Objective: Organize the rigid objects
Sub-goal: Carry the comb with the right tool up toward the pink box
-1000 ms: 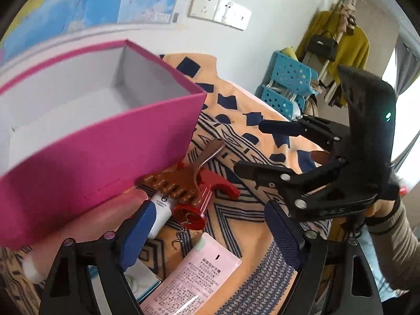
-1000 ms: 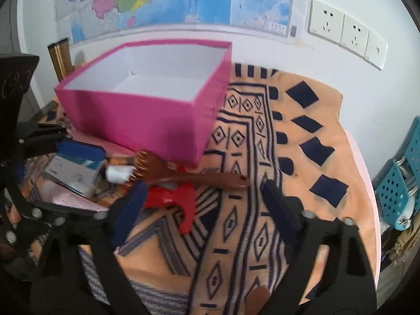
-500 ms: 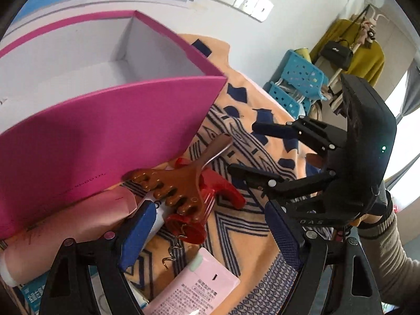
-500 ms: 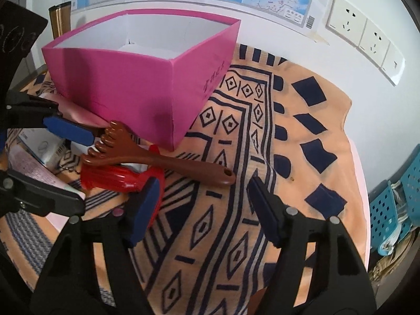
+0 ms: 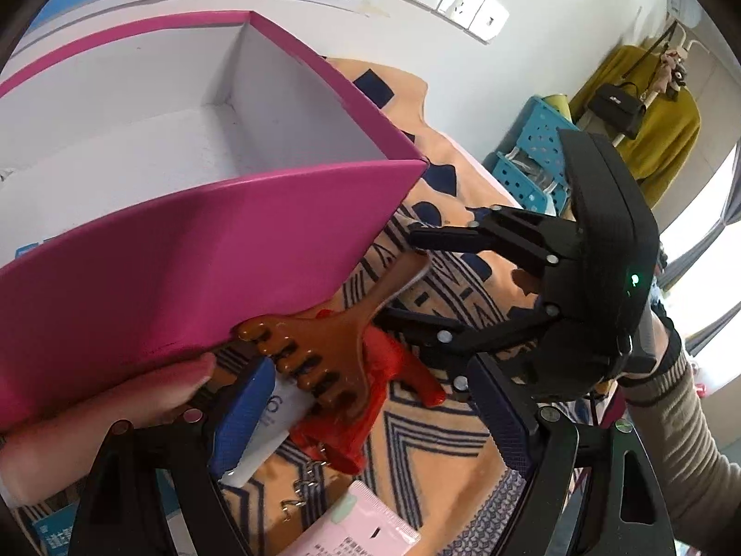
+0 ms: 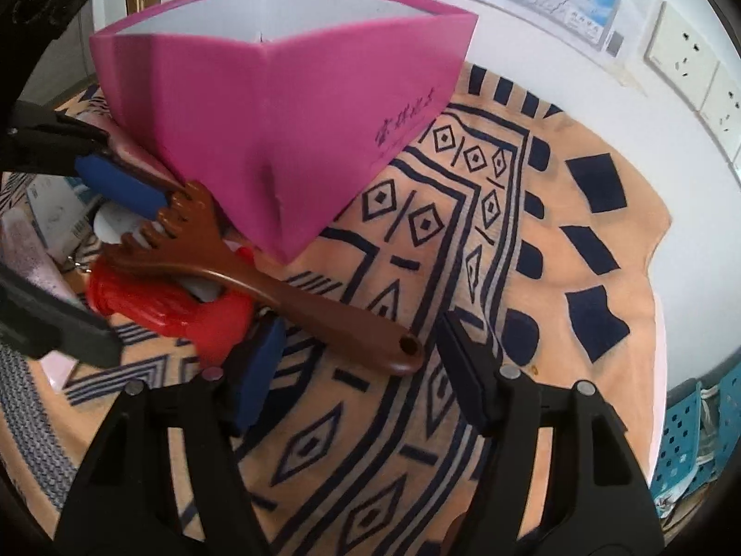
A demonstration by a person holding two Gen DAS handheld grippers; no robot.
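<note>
A brown claw-headed scratcher lies on the patterned cloth against the pink box, resting across a red plastic piece. My left gripper is open and straddles the scratcher's claw head and the red piece. My right gripper straddles the handle's end. Its jaws are closing, with the handle between the pads and a gap on both sides. A white tube lies under the claw head.
A pink tube lies along the box's front. A pink packet and a blue-and-white carton lie nearby. The orange and navy cloth runs to the wall. Blue crates stand past the table's edge.
Both grippers came down closer to the scratcher. The right jaws narrowed around its handle end. The left jaws kept their width over the claw head.
</note>
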